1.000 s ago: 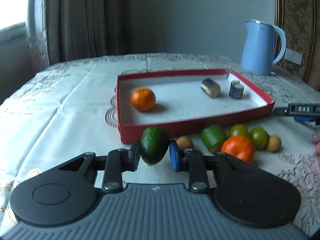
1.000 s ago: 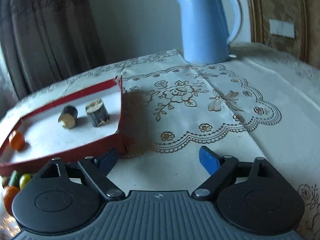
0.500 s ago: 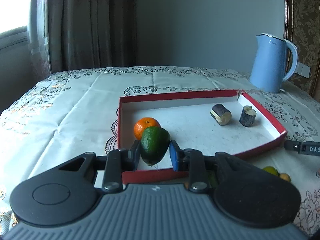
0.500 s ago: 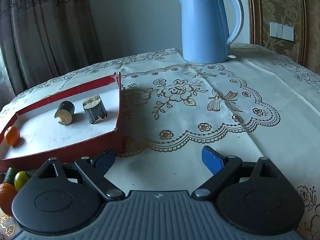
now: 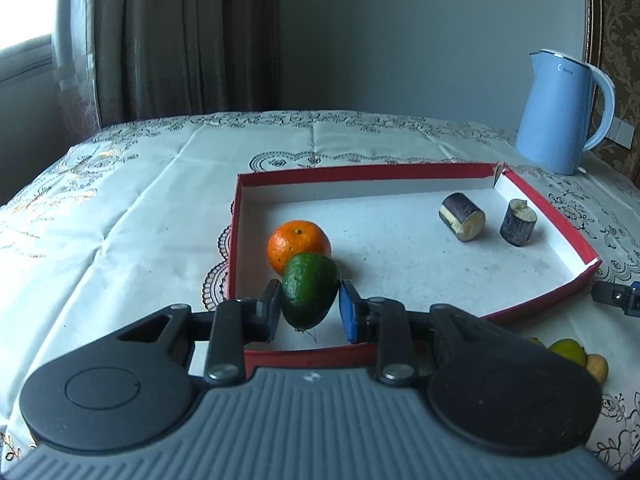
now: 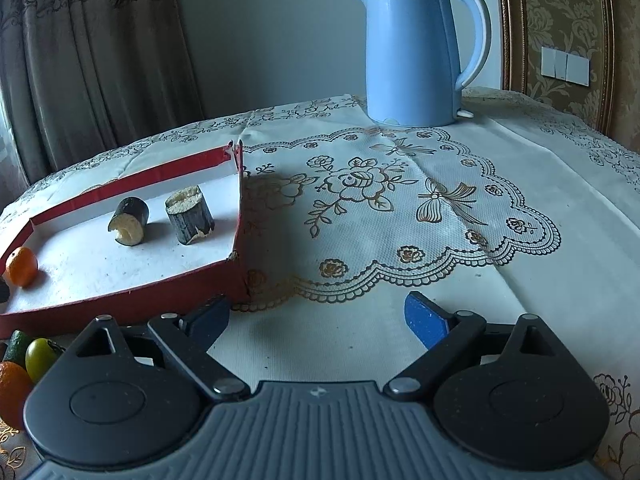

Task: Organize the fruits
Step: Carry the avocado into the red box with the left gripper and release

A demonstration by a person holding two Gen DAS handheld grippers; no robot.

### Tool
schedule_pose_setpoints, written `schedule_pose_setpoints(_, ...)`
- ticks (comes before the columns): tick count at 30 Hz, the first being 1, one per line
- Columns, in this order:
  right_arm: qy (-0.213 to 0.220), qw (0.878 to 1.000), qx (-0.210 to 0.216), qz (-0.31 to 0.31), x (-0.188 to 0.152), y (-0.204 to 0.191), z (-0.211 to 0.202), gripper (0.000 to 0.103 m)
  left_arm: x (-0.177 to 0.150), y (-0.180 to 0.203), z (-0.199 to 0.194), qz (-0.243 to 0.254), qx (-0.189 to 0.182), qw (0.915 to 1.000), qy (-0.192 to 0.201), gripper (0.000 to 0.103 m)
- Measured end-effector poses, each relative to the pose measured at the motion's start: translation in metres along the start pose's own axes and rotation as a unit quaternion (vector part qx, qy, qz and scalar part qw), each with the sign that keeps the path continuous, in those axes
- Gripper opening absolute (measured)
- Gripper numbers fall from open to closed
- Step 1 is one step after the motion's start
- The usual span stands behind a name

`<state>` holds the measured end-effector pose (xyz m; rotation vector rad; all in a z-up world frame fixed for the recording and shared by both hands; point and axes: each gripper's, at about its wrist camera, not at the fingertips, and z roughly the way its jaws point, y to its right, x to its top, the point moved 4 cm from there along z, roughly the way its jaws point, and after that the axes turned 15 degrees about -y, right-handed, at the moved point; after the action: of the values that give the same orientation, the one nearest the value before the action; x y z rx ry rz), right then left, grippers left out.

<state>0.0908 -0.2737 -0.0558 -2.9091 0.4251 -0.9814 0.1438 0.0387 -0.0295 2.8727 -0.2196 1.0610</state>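
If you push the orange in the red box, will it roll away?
Probably yes: the orange looks round and sits free on the tray's flat white floor. The low red walls would likely stop it. Its dimpled peel looks easy to grip, not slippery.

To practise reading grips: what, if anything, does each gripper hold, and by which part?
The left gripper holds the avocado, pinched across its sides at its lower half. The right gripper is open and holds nothing.

Two low, near wrist views angled down over the table, both sharing the red tray (image 5: 552, 216) (image 6: 120, 182).
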Motion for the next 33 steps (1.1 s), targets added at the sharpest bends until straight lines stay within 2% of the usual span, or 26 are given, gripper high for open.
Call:
schedule_pose_setpoints(6,0.000,1.000,0.000,0.000,0.000,0.000,0.000,0.096,-0.002,-0.003,0.009,-0.006,-0.003,0.9999,-0.013,0.028)
schedule_pose_setpoints(20,0.000,1.000,-0.001,-0.001,0.000,-0.001,0.000,0.096,-0.005,-0.002,0.011,-0.001,0.001,1.0000,0.001,0.030)
schedule_pose_setpoints(22,-0.001,1.000,0.000,-0.001,0.000,0.000,0.000,0.097,-0.005,-0.002,0.010,0.001,0.004,1.0000,0.003,0.038)
schedule_pose_setpoints(24,-0.001,1.000,0.001,-0.001,0.001,-0.001,0.001,0.097,-0.007,0.001,0.006,0.009,-0.006,0.9999,0.005,0.054)
schedule_pose_setpoints(25,-0.001,1.000,0.001,-0.002,0.001,-0.001,0.001,0.097,-0.008,0.001,0.004,0.005,-0.010,0.9999,0.007,0.058)
schedule_pose_setpoints(27,-0.001,1.000,0.001,-0.002,0.001,-0.001,0.001,0.097,-0.010,0.002,-0.003,0.005,-0.003,0.9999,0.015,0.072)
schedule_pose_setpoints(32,-0.001,1.000,0.000,-0.002,0.001,-0.001,0.001,0.098,-0.023,0.003,-0.026,-0.001,-0.010,0.9994,0.033,0.076)
schedule_pose_setpoints(33,-0.001,1.000,0.000,-0.003,0.001,-0.001,0.001,0.098,-0.027,0.004,-0.031,-0.007,-0.010,0.9992,0.037,0.085)
